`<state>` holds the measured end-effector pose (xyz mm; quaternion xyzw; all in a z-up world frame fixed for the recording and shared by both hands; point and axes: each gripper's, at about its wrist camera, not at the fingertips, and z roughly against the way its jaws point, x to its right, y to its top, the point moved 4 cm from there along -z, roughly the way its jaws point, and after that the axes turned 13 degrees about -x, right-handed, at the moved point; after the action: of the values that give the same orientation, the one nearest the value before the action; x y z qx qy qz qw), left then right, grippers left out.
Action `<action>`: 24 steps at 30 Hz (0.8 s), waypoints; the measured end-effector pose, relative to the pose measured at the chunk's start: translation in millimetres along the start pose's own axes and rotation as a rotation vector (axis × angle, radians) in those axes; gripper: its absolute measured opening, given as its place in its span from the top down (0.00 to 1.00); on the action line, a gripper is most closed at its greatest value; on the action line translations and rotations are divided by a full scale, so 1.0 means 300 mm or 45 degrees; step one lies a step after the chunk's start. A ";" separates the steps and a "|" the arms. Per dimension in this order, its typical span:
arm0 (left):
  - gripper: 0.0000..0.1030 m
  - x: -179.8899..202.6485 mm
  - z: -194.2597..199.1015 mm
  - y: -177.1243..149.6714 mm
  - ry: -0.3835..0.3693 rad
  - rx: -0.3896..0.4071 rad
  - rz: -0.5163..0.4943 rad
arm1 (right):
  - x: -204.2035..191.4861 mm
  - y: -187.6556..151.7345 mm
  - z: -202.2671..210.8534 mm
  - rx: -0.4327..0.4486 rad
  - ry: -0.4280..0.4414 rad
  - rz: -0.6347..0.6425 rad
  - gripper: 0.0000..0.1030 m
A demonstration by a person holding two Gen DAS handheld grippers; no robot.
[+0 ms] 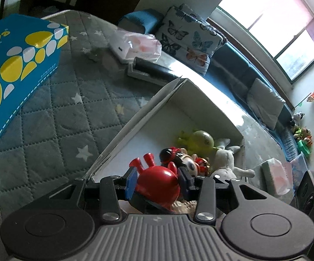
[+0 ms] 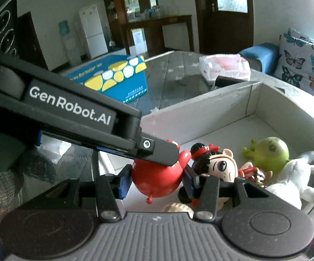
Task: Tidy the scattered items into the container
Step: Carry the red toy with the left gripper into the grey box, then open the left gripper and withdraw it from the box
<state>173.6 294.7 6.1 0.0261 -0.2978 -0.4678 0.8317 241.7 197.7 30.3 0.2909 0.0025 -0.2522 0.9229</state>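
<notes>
Left wrist view: I am seeing the left gripper (image 1: pixel 158 181) pinching one red toy (image 1: pixel 154 174) between its two blue pads (image 1: pixel 131 181), both of which are pressing on the toy's round body, with the toy's stubby legs pointing away from the camera. The toy is hanging over the near corner of one white box (image 1: pixel 135 128), which is sitting open on a grey quilted mat (image 1: pixel 54 117) printed with stars. Three toys are lying together on the box floor: one green figure (image 1: pixel 201 140), one black-haired doll (image 1: pixel 185 162) in red, and one white plush animal (image 1: pixel 225 161), each touching its neighbour. Outside the box, one blue tissue carton (image 1: pixel 15 65) with yellow and white spots is standing on the mat to the left, one pink-and-white packet (image 1: pixel 135 45) is lying beyond the box, and one butterfly cushion (image 1: pixel 189 41) is leaning behind it. Right wrist view: I am looking along the right gripper (image 2: pixel 157 183), whose two pads are framing the same single red toy from either side; I cannot tell whether they are pressing on it or only standing beside it. One finger of the left gripper is crossing the top of the toy from the left. The same three toys are showing to the right of it inside the box, and one beige object (image 2: pixel 178 207) is lying partly hidden under the toy.
</notes>
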 end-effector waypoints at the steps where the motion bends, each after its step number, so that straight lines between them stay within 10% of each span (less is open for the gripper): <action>1: 0.58 -0.001 -0.002 0.000 0.001 -0.003 0.001 | -0.001 0.001 -0.005 -0.012 -0.001 0.005 0.53; 24: 0.58 0.002 0.037 -0.012 0.005 0.037 -0.009 | 0.006 -0.004 -0.003 -0.030 0.009 -0.007 0.50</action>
<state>165.5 294.7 14.3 0.0402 -0.3026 -0.4665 0.8302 243.0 196.4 28.8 0.2808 0.0095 -0.2536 0.9256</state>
